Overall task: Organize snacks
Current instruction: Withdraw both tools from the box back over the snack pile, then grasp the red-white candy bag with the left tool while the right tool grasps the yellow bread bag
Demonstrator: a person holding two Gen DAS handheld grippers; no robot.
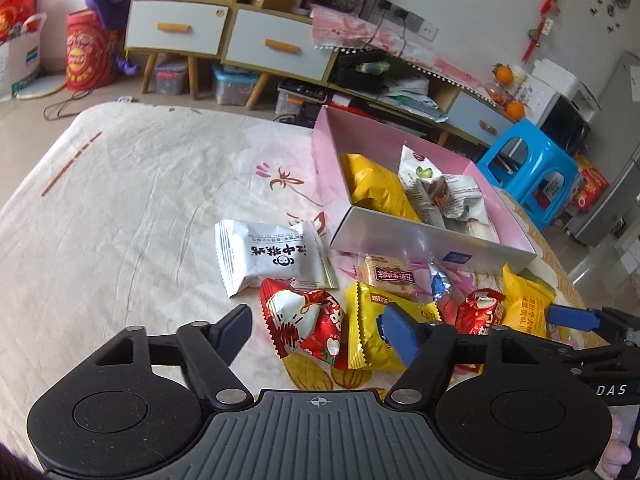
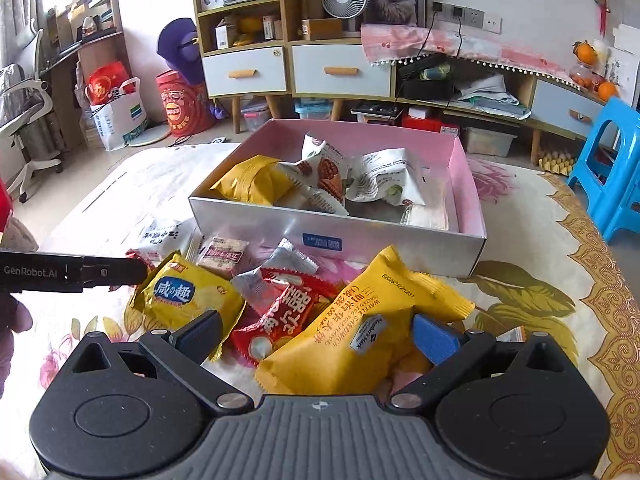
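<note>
A pink-lined silver box (image 1: 424, 240) (image 2: 332, 236) on the table holds a yellow packet (image 1: 372, 188) and white nut packets (image 1: 444, 196). Loose snacks lie in front of it: a white packet (image 1: 272, 258), a red packet (image 1: 308, 320), a small yellow chip packet (image 1: 372, 328) (image 2: 188, 296), a red packet (image 2: 280, 316) and a large yellow waffle packet (image 2: 360, 328). My left gripper (image 1: 320, 330) is open around the red and small yellow packets. My right gripper (image 2: 316, 336) is open with the waffle packet between its fingers; it shows in the left wrist view (image 1: 576, 320).
The table has a floral cloth (image 1: 140, 200). A blue plastic stool (image 1: 532, 168) (image 2: 616, 176) stands to the right. Cabinets with drawers (image 2: 296, 68) and floor clutter are behind. The left gripper's body (image 2: 72, 272) reaches in from the left in the right wrist view.
</note>
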